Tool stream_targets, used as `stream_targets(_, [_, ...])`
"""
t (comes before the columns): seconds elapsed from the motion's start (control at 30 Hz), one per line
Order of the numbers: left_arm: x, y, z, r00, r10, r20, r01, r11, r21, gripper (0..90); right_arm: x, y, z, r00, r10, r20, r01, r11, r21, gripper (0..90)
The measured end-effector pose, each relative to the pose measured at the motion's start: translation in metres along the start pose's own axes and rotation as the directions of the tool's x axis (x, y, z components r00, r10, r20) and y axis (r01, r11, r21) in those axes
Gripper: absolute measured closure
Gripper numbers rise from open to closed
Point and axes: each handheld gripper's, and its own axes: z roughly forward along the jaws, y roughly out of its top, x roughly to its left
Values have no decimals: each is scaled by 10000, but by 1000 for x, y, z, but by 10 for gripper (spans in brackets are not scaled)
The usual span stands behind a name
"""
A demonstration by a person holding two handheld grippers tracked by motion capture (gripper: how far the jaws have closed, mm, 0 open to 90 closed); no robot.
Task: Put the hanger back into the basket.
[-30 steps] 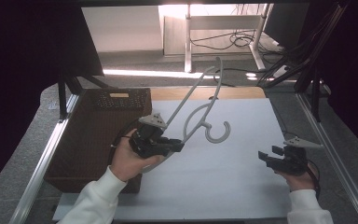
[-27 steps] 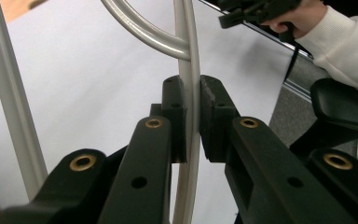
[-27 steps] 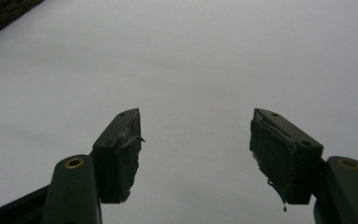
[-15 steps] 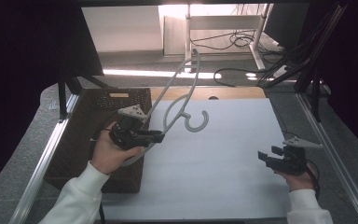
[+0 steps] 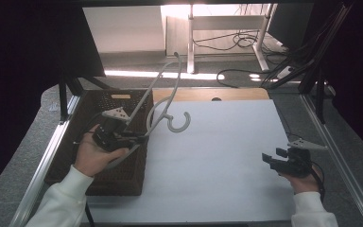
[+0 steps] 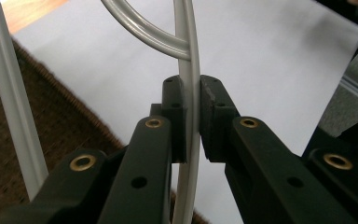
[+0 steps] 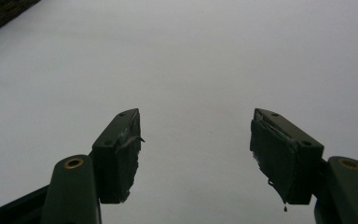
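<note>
Left gripper (image 5: 134, 137) sits at left in high view, held in left hand (image 5: 94, 156), white-sleeved forearm angled in from bottom; jaws clamped tight. Right gripper (image 5: 270, 160) low at right, held level, jaws apart w/ nothing between.

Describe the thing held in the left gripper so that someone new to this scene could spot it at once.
Start at the dark brown woven basket at the left edge of the white table. Above its right rim the left gripper is shut on a pale grey clothes hanger. It is the one thin curved rod here, with its hook hanging over the table.
</note>
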Motion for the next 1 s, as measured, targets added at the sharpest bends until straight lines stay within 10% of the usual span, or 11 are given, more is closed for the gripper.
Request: stream_targets(1.0, [49,-64,-13,9955,-442,-844,537,9920,1138,822,-1,0,2,10000,30,81,-31,9998,174,331])
